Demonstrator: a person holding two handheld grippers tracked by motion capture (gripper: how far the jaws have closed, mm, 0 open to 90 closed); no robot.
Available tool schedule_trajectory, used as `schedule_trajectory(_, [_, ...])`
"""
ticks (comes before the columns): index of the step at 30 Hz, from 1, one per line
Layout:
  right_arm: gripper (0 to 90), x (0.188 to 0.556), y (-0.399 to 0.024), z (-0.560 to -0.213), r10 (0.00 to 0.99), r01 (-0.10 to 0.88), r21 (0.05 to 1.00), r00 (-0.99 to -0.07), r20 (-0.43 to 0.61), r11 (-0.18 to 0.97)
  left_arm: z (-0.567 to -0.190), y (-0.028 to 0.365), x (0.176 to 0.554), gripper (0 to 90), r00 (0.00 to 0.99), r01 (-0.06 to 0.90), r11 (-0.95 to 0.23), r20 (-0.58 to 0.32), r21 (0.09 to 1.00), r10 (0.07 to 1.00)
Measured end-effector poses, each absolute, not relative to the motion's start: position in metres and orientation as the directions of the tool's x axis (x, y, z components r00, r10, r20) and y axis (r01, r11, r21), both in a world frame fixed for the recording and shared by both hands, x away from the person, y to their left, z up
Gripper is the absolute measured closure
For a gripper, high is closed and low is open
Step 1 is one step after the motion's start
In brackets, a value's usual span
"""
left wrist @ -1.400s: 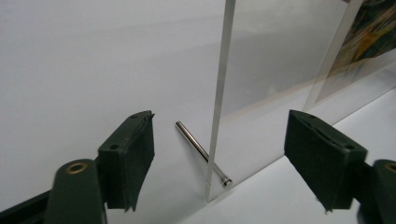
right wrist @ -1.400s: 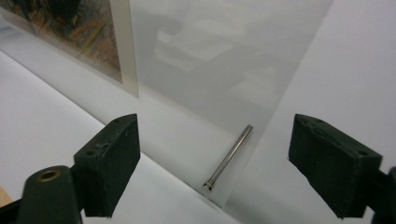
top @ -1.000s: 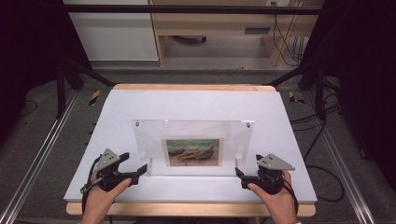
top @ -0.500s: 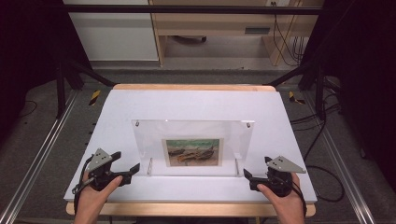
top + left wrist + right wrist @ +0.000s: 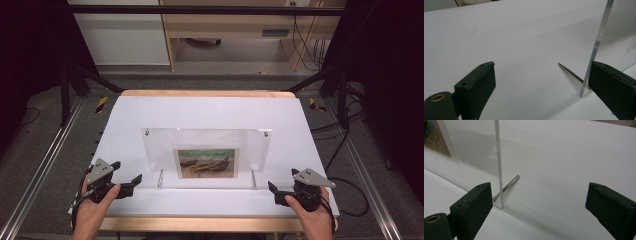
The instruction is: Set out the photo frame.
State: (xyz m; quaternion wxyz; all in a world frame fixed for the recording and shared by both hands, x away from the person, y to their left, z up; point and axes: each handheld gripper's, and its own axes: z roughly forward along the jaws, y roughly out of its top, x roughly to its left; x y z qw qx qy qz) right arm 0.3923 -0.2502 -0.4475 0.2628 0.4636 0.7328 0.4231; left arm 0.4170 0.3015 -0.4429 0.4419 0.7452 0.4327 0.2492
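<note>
Both pairs of fingers stand wide apart with nothing between them, and I read that first on my left gripper (image 5: 126, 179), which sits at about eight o'clock on the white table (image 5: 210, 112), held in the person's left hand (image 5: 91, 212) near the front edge. In the left gripper view its fingers (image 5: 477, 85) frame bare table, and the near vertical edge of the clear acrylic frame (image 5: 596, 45) rises just inside the right-hand finger, close to it, though I cannot tell whether they touch. A thin metal support pin (image 5: 571, 72) runs back from the foot of that edge at about eleven o'clock. Moving toward the middle, the acrylic frame (image 5: 207, 157) stands upright at the centre of the table, facing me, with a small landscape picture (image 5: 207, 162) mounted in its lower middle and small metal studs at its upper corners. Farther over, at about four o'clock, my right gripper (image 5: 274, 192) rests in the person's right hand (image 5: 312, 215), just off the frame's right lower corner. In the right gripper view its fingers (image 5: 471, 207) are equally spread; the frame's other edge (image 5: 499, 162) stands just beside the left-hand finger, and a second metal pin (image 5: 507, 186) slants away behind it toward one o'clock.
</note>
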Motion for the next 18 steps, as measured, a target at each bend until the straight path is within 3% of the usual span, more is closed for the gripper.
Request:
schedule_trajectory(6, [8.3, 0.395, -0.256, -0.450, 0.913, 0.469, 0.854, -0.408, -0.017, 0.225, -0.447, 0.309, 0.420, 6.3, 0.476, 0.442, -0.268, 0.029, 0.856, 0.879])
schedule_trajectory(13, [12.7, 0.400, -0.266, -0.459, 0.950, 0.548, 0.806, -0.307, -0.057, 0.225, -0.456, 0.314, 0.426, 6.3, 0.438, 0.495, -0.322, 0.088, 0.807, 0.894])
schedule_trajectory(18, [12.6, 0.400, -0.271, -0.462, 0.960, 0.537, 0.813, -0.267, -0.088, 0.224, -0.459, 0.313, 0.428, 6.3, 0.441, 0.506, -0.347, 0.109, 0.790, 0.891])
